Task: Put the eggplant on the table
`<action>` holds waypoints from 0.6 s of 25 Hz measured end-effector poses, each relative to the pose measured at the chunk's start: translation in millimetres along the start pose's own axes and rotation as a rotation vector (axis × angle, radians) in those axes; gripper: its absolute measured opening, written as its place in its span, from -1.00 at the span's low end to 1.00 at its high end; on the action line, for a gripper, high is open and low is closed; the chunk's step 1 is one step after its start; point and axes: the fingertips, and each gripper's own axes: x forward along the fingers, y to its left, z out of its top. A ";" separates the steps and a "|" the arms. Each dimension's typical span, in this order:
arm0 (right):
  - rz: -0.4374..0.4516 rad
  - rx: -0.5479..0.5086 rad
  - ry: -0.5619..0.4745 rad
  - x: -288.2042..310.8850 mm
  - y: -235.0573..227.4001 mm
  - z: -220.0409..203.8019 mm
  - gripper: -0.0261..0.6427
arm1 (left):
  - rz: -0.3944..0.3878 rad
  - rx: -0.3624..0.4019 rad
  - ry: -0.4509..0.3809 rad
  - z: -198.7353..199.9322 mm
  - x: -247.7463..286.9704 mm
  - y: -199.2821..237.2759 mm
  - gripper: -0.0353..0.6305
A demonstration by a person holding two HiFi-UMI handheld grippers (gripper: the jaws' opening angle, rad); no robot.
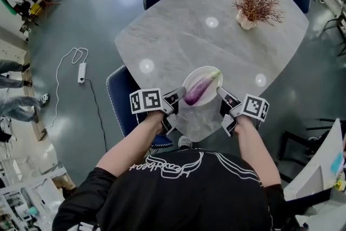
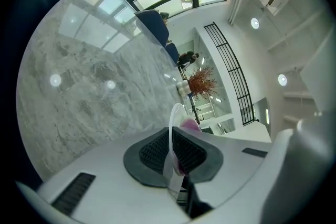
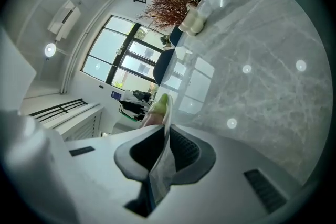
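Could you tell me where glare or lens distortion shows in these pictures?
Head view: round lamp reflections glare on the table; its edges bow. Left gripper view: dark fisheye corners, window reflections on the table. Right gripper view: same corners, small bright spots.

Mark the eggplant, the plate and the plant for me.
eggplant [image 1: 199,89]: head view, middle of its purple body.
plate [image 1: 196,74]: head view, bare part near the upper rim.
plant [image 1: 258,2]: head view, its reddish twigs.
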 end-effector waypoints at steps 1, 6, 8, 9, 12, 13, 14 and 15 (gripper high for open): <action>-0.006 0.004 0.002 0.6 -1.6 -0.5 -0.86 | 0.002 0.000 0.000 -0.3 0.8 1.2 -0.82; -0.016 0.030 0.016 10.3 -10.3 -2.4 -0.86 | 0.026 -0.002 0.001 -1.8 8.0 15.0 -0.81; -0.021 0.038 0.020 13.5 -10.9 -2.8 -0.86 | 0.037 -0.005 0.004 -1.3 9.4 19.2 -0.81; -0.027 0.039 0.024 15.3 -11.2 -3.6 -0.86 | 0.044 -0.006 0.005 -0.6 9.4 21.5 -0.81; -0.057 0.025 0.043 20.6 -13.3 -5.4 -0.86 | 0.071 -0.015 0.005 1.2 9.4 28.7 -0.81; -0.069 0.015 0.051 21.7 -14.3 -5.3 -0.86 | 0.079 -0.016 0.004 1.2 10.1 30.4 -0.81; -0.082 0.004 0.059 22.3 -15.4 -5.3 -0.86 | 0.087 -0.013 0.003 0.8 10.9 31.5 -0.81; -0.095 -0.008 0.067 22.5 -16.6 -5.4 -0.86 | 0.095 -0.008 0.002 0.1 11.8 32.1 -0.81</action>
